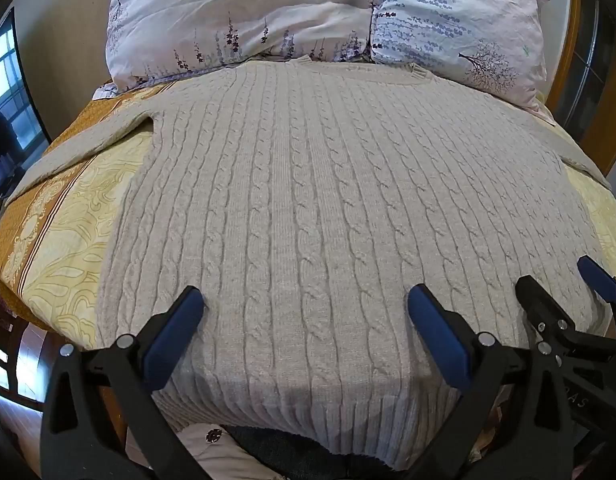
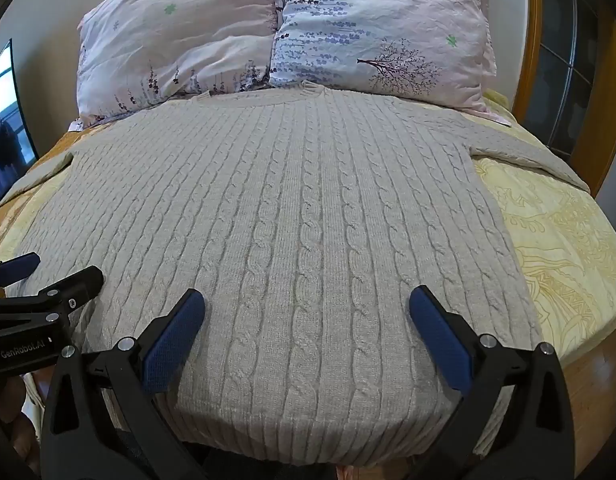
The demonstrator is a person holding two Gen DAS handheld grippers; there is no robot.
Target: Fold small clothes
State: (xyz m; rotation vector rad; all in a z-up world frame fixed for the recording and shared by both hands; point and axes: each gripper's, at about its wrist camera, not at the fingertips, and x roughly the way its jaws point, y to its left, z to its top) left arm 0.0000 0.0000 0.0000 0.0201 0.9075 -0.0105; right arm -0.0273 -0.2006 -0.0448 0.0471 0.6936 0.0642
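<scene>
Hovering – L gripper (image 1: 304,308), R gripper (image 2: 306,312), jaws wide, sweater (image 1: 308,200)

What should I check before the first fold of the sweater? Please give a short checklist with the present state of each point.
1. Sweater lies flat on the bed, front smooth: ok.
2. Both sleeves spread out to the sides, not tucked under the body: ok, though the cuffs are out of view.
3. Left gripper open, nothing between its fingers: ok.
4. Right gripper open, nothing held: ok.
5. Both grippers above the hem end, side by side, not crossing: ok.
6. Collar free of the pillows: cannot tell; it lies right at their edge.
</scene>
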